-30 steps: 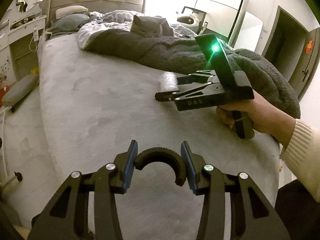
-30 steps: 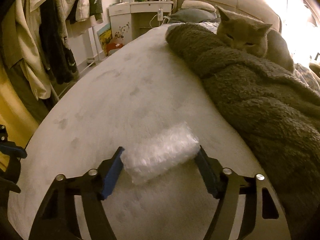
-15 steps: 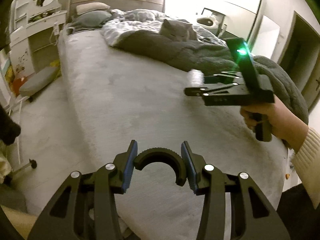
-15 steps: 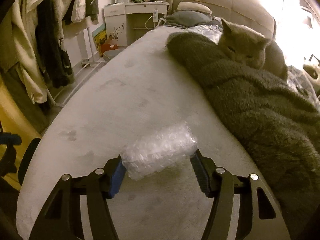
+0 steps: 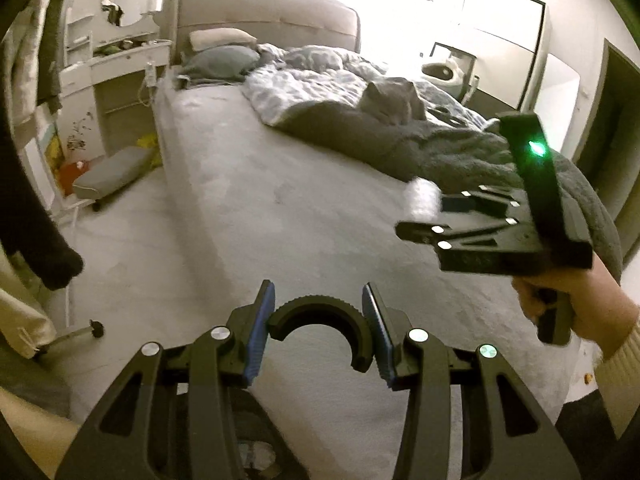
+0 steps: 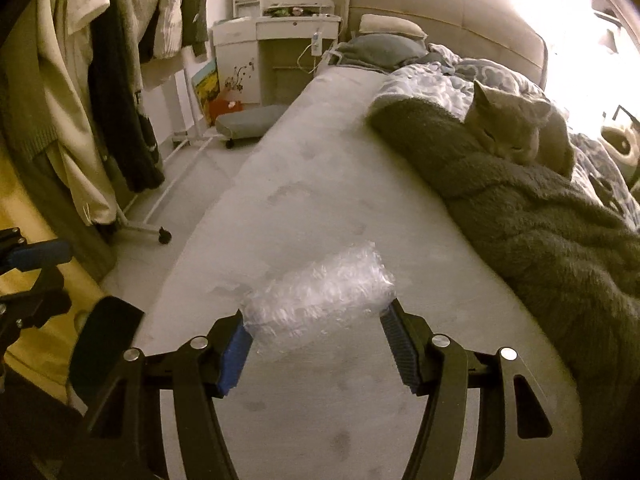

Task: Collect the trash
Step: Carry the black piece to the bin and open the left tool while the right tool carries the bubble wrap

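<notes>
A roll of clear bubble wrap (image 6: 320, 292) is squeezed between the blue pads of my right gripper (image 6: 316, 316) and hangs above the grey bed (image 6: 320, 184). In the left wrist view the same gripper (image 5: 436, 216) is held by a hand at the right, with the bubble wrap (image 5: 422, 200) a white blur at its tip. My left gripper (image 5: 318, 294) is shut on a black half-ring piece of plastic (image 5: 316, 310), its open side facing down, above the bed's near corner.
A grey cat (image 6: 516, 128) lies on a dark fuzzy blanket (image 6: 540, 216) along the bed's right side. Hanging clothes on a wheeled rack (image 6: 100, 100) stand at the left. A white dressing table (image 6: 276, 36) and a low grey stool (image 6: 248, 118) stand by the headboard.
The right jaws narrowed onto the bubble wrap and lifted it off the bed. Both grippers rose and drew back, so more floor and room now show.
</notes>
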### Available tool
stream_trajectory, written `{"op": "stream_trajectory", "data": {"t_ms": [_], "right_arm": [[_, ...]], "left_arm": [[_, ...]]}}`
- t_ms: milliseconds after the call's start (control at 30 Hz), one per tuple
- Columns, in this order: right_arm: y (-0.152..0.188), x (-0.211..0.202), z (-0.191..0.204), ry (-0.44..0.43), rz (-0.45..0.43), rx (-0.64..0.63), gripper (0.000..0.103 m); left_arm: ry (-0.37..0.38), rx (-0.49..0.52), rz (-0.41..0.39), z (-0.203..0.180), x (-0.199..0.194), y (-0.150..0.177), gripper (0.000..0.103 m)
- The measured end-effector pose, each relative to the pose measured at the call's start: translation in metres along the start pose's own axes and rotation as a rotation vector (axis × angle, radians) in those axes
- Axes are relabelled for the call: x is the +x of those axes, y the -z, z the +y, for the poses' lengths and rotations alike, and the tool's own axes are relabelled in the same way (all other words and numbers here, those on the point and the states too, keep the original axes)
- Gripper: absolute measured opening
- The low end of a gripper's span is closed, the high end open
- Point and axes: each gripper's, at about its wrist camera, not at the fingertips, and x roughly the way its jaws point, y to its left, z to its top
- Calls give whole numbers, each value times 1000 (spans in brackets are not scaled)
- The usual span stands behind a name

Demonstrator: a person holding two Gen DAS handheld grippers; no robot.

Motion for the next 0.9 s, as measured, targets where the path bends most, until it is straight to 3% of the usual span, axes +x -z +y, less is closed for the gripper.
{"op": "stream_trajectory", "data": {"t_ms": [167,500,700,900], "right_arm": [[23,-10,18,-23,-12,100,62],[47,-32,74,-65,-24,131,62],[65,-47,105,-78,-17,132,62],[74,-53,136,-93,-15,112,62]], "left_arm": [[-47,-12,-1,15,-9,5,48],[-151,-52,42,46,-14,29,48],[-172,-126,107,68,-7,56,48],[-195,-203,228,98,5,92,48]]}}
